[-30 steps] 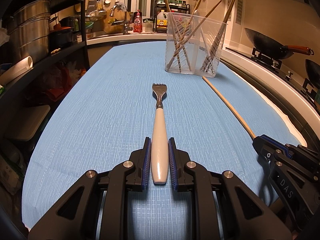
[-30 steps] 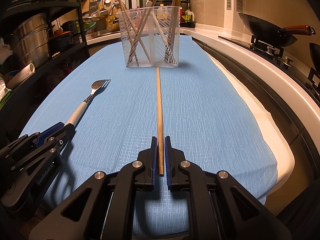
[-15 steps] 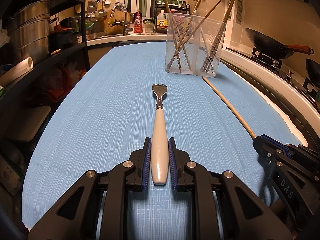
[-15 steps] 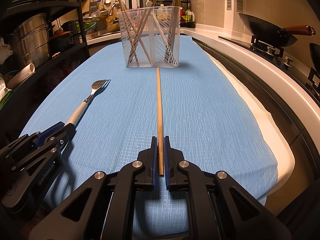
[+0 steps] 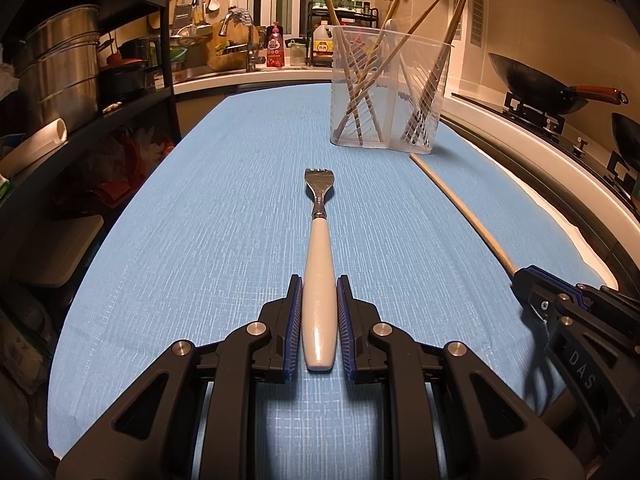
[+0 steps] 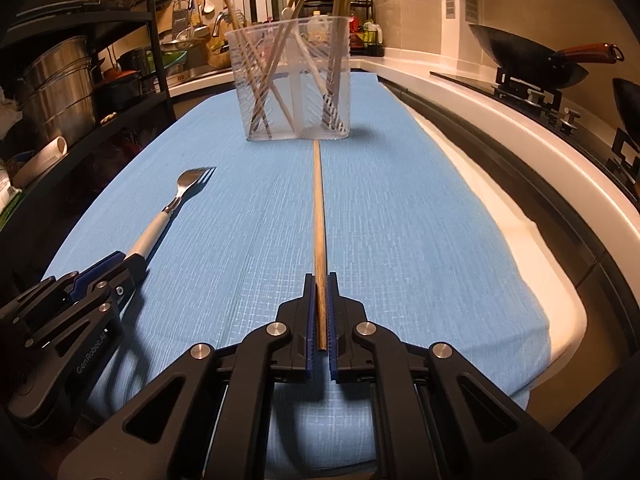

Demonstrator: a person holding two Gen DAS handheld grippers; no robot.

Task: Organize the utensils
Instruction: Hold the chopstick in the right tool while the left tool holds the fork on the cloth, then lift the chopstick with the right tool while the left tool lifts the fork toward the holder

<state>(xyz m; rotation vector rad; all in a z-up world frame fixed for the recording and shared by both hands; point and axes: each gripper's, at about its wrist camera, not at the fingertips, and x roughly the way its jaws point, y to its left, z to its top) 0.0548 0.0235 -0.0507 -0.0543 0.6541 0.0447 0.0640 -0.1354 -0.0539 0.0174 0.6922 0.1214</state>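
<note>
A fork (image 5: 318, 248) with a white handle and metal tines lies on the blue cloth (image 5: 200, 240), tines pointing away. My left gripper (image 5: 319, 284) is shut on its handle end. To its right a long wooden chopstick (image 6: 319, 208) lies on the cloth and points at a clear plastic utensil holder (image 6: 292, 80) that has several chopsticks standing in it. My right gripper (image 6: 319, 280) is shut on the chopstick's near end. The fork (image 6: 172, 208) and left gripper (image 6: 100, 280) also show at the left of the right wrist view.
A black shelf rack (image 5: 80, 80) with steel pots stands left of the table. On the right runs a white counter edge (image 6: 520, 152) with a stove and a black wok (image 6: 532, 60). A sink and bottles (image 5: 276, 48) sit at the far end.
The right gripper's jaws have drawn slightly closer onto the chopstick. The left gripper and the fork have not moved.
</note>
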